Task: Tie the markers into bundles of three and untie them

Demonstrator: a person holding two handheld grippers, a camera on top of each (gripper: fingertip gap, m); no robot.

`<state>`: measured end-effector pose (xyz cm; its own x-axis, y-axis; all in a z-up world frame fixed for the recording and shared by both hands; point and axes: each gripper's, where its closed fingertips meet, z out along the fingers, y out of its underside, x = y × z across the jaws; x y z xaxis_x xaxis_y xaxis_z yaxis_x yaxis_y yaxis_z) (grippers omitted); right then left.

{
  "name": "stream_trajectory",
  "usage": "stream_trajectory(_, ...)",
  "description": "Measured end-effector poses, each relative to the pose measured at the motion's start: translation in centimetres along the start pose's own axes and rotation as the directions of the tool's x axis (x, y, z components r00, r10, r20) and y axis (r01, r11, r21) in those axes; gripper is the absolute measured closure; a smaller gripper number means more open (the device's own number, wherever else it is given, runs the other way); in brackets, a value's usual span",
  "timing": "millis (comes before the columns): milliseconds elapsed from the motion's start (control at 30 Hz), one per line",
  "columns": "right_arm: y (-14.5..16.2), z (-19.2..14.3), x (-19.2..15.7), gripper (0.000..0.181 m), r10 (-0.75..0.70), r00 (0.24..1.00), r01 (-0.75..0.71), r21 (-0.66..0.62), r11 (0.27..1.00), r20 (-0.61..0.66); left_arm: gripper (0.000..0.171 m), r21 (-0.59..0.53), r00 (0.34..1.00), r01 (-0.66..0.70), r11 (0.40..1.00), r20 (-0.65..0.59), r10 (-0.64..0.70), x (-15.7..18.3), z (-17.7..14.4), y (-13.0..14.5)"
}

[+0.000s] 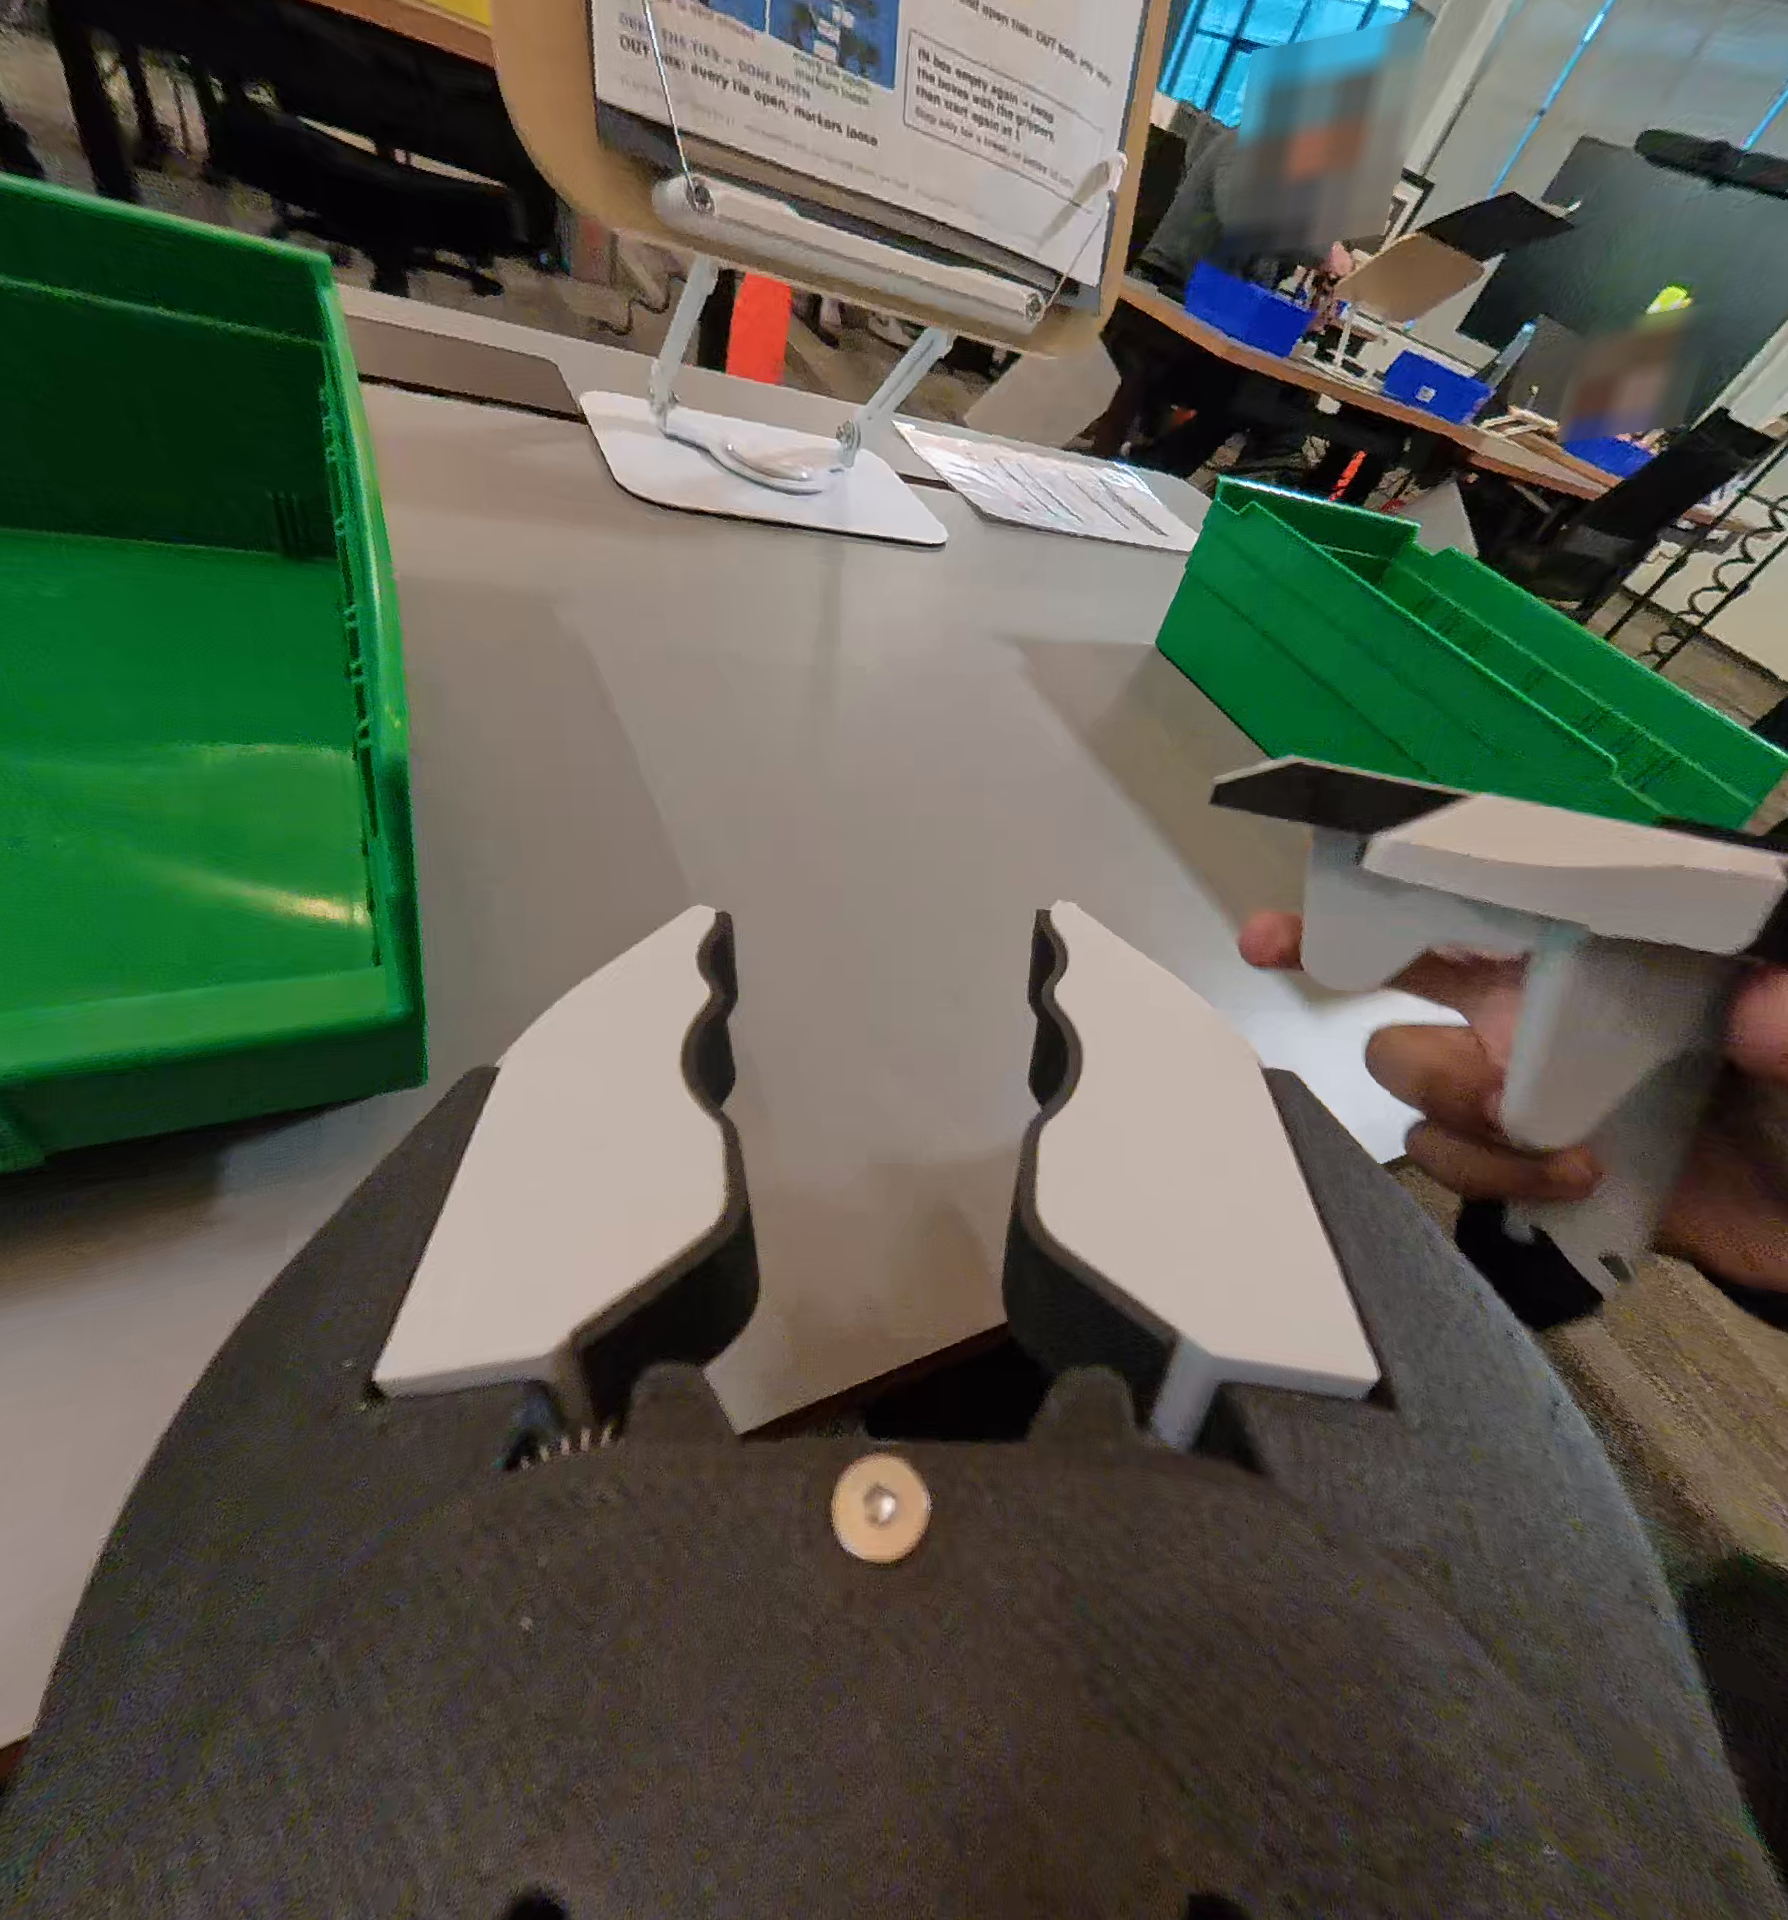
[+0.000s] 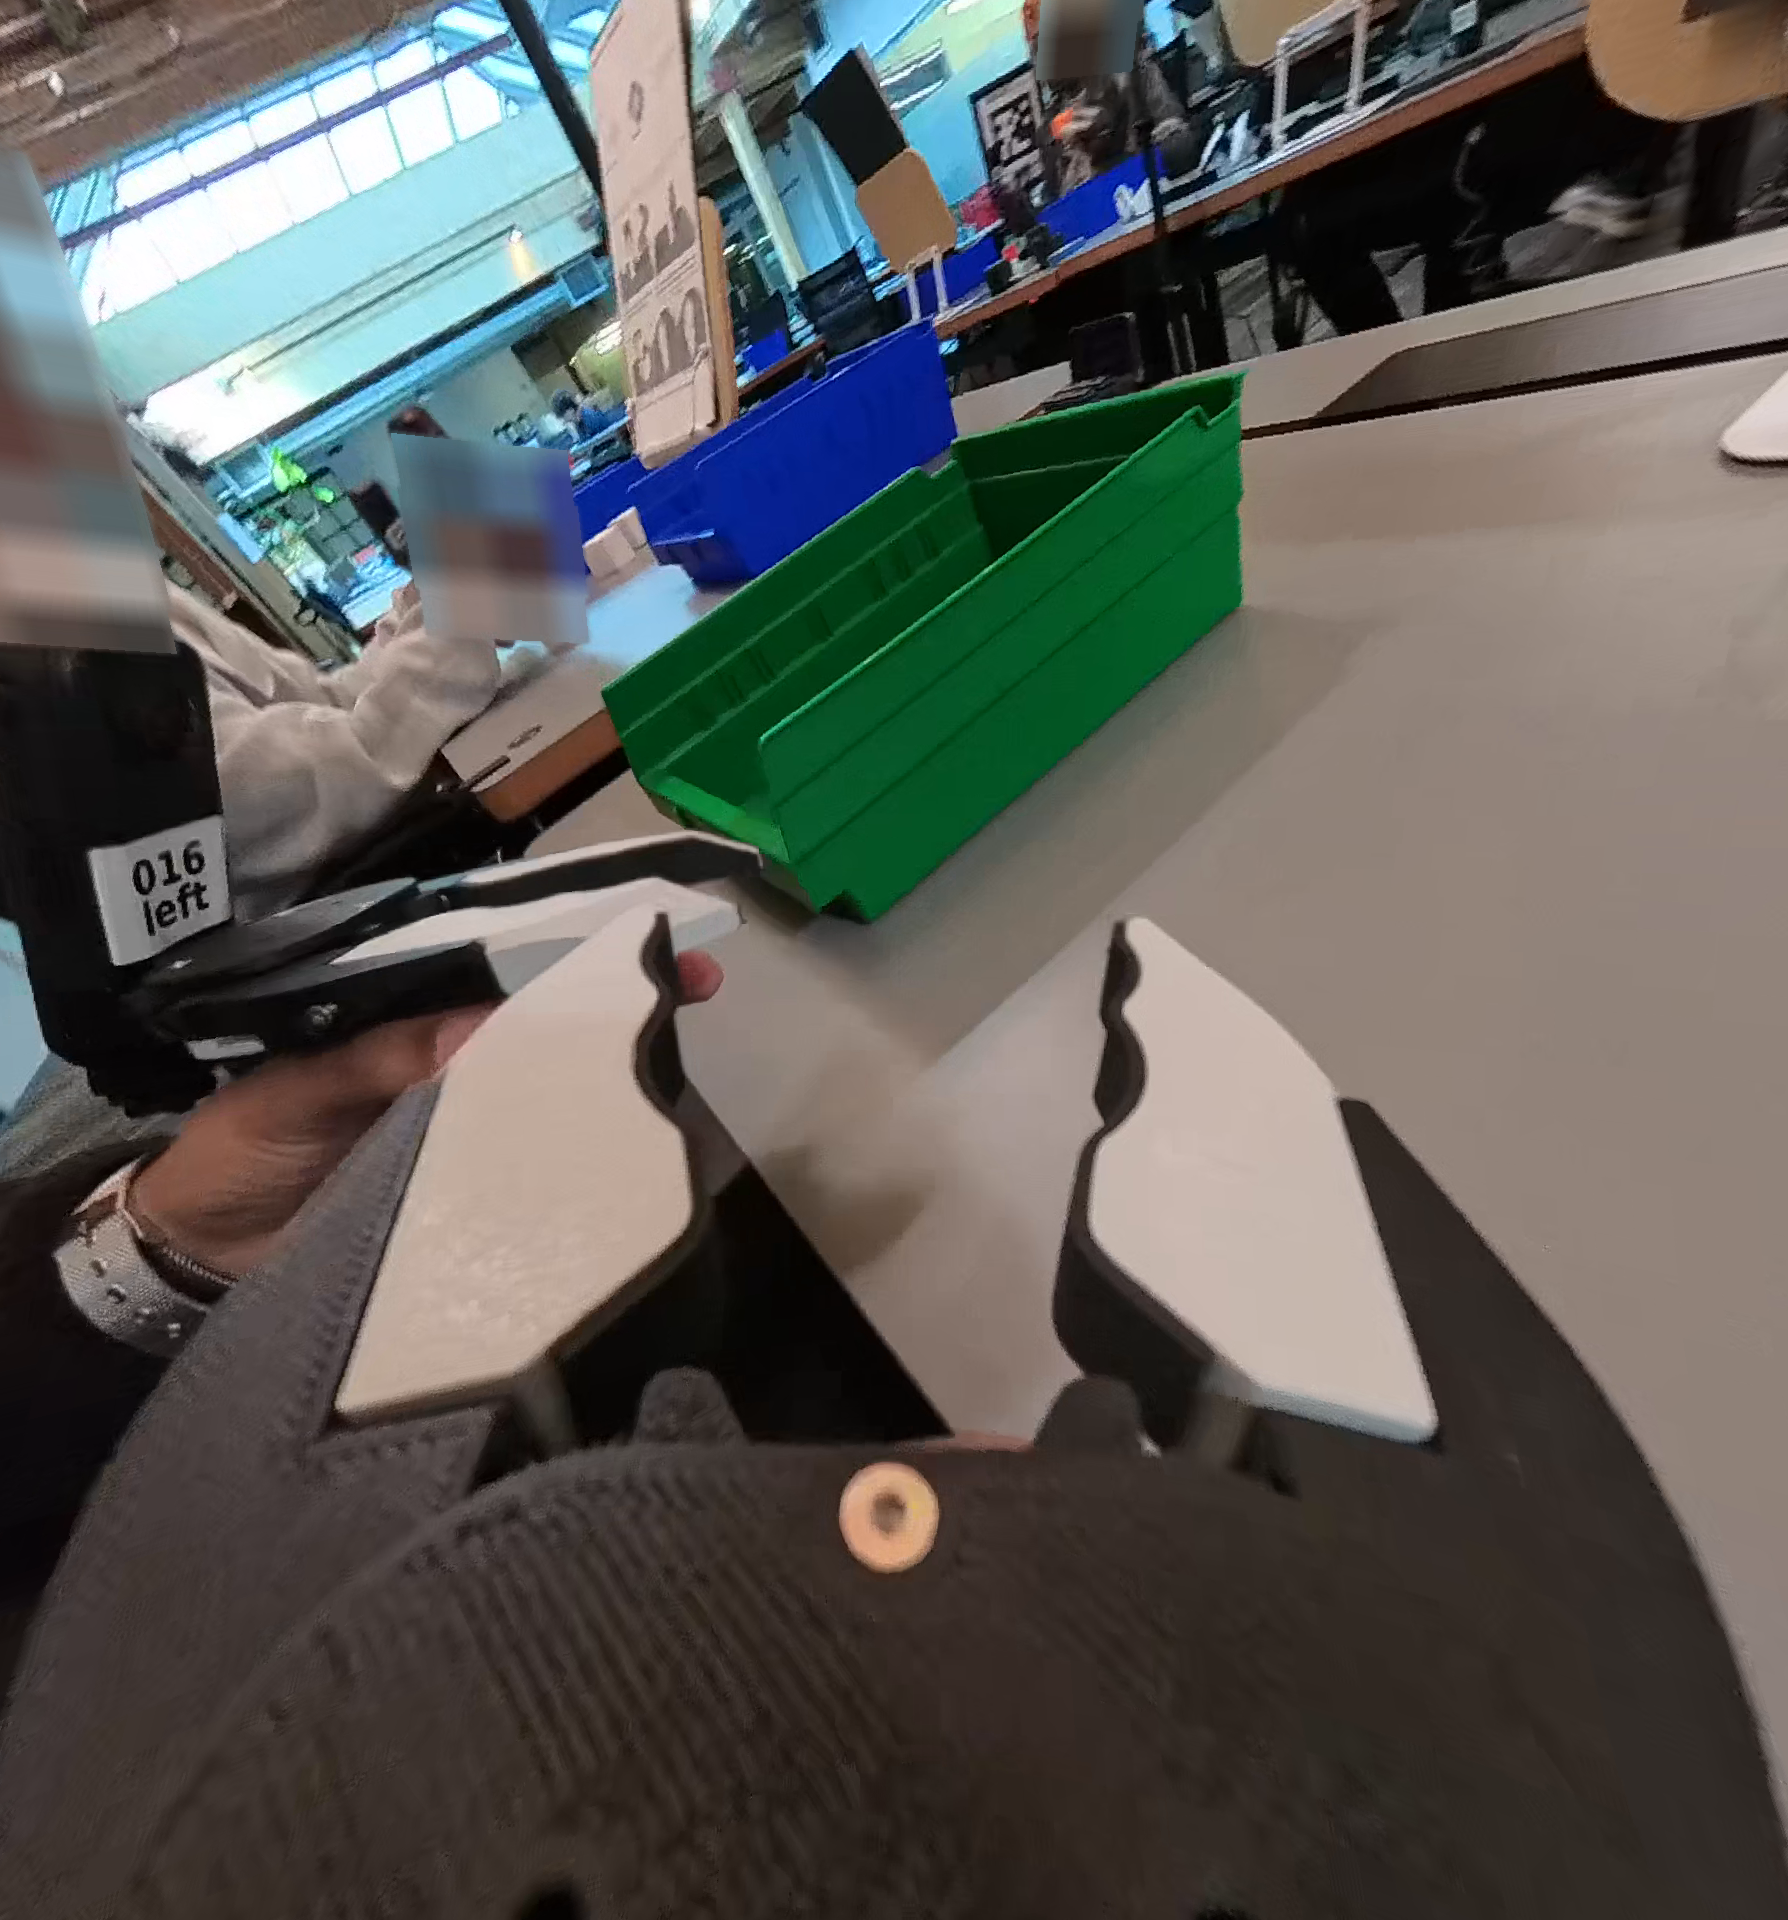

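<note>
Left gripper (image 1: pixel 882 940) released, empty, level above the grey table (image 1: pixel 869 675) beside the green plastic bin (image 1: pixel 142 665). Right gripper (image 2: pixel 895 940) also spread, empty, rolled sideways.

Two green plastic bins sit on the grey table (image 1: pixel 869 665): a large one (image 1: pixel 142 675) at the left and a second (image 1: pixel 1441 665) at the far right. Two handheld grippers show, the left gripper (image 1: pixel 882 935) and the right gripper (image 2: pixel 890 945), each with two white fingers. One document stand (image 1: pixel 776 457) holds one printed sheet, one more paper (image 1: pixel 1056 488) lies flat beside it, and on the tables behind there seem to be at least three blue bins (image 1: pixel 1243 307), though blur makes that count unsure.
</note>
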<state>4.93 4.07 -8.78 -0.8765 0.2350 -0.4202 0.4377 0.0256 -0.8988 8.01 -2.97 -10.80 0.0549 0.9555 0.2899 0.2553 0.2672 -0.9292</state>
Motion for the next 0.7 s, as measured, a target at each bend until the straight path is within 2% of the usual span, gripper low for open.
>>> stream_trajectory(100,1.4,-1.5,-0.5,0.102,-0.010,1.000,0.009,-0.006,1.000,-0.028,0.112,-0.023,0.999,-0.039,0.999,-0.030,0.039,0.9,0.4,0.5)
stream_trajectory(167,2.6,-2.3,-0.1,0.105,-0.116,0.992,0.114,-0.051,0.992,-0.047,0.111,-0.074,0.994,-0.111,0.991,-0.027,0.109,0.6,1.2,1.7)
stream_trajectory(267,2.8,-4.4,2.9,0.110,-0.282,0.942,0.274,-0.070,0.959,-0.182,0.111,-0.102,0.981,-0.195,0.975,-0.017,0.194,0.0,2.7,1.9)
stream_trajectory(500,1.8,-10.9,9.4,0.115,-0.164,0.884,0.183,0.001,0.983,-0.437,0.114,-0.055,0.975,-0.206,0.977,-0.094,0.200,2.4,6.8,1.0)
stream_trajectory(633,3.7,-10.3,11.1,0.109,-0.146,0.876,0.114,-0.098,0.989,-0.459,0.113,-0.054,0.960,-0.266,0.962,-0.099,0.260,3.1,10.1,0.9)
stream_trajectory(700,2.9,-9.8,11.4,0.109,-0.195,0.843,0.169,-0.097,0.981,-0.502,0.113,-0.046,0.958,-0.272,0.961,-0.106,0.266,3.5,11.2,0.6)
